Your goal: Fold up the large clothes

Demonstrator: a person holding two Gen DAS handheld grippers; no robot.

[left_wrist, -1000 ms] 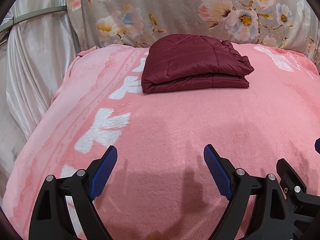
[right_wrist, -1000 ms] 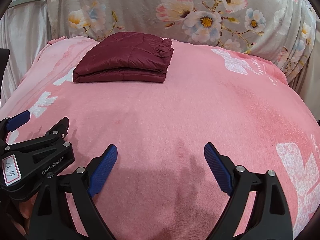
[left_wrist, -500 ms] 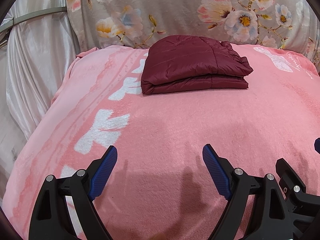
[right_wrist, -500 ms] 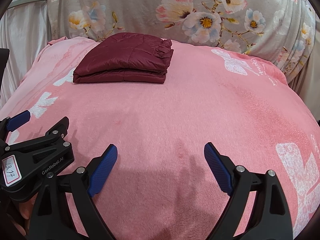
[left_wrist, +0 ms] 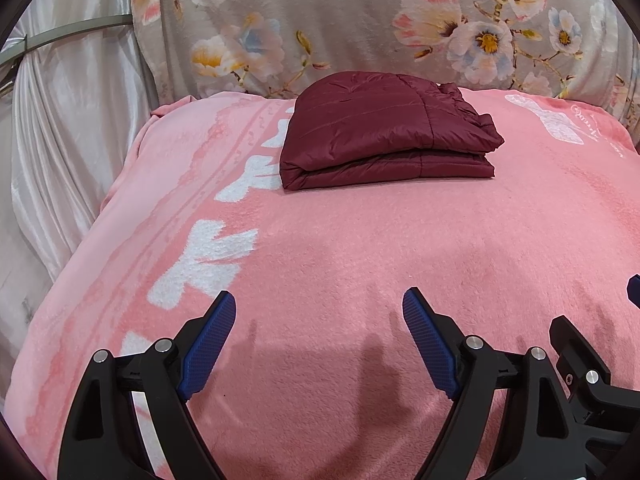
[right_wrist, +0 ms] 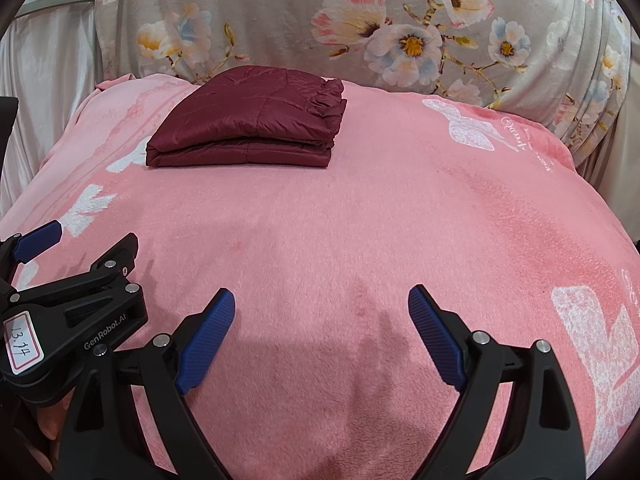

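1. Maroon quilted jacket (left_wrist: 384,136) lies folded into a compact stack on the pink blanket (left_wrist: 360,264), at the blanket's far end, just in front of the floral cushion (left_wrist: 360,20). It has not shifted against the frames a second ago.
2. Only change noted: the left gripper (left_wrist: 318,344) has eased its jaws in slightly. Nothing lies between them; both pads stand released over bare blanket.
3. Right gripper (right_wrist: 320,346) is unchanged, jaws spread wide and empty, well short of the jacket.
4. Judgement: the fold looks complete and the garment has been let go. No further garment shows on the blanket.
5. Pose: both grippers sit side by side at the blanket's near end, angled downward toward it, pointing at the jacket. Neither has moved.
6. White curtain (left_wrist: 72,128) hangs left of the blanket.
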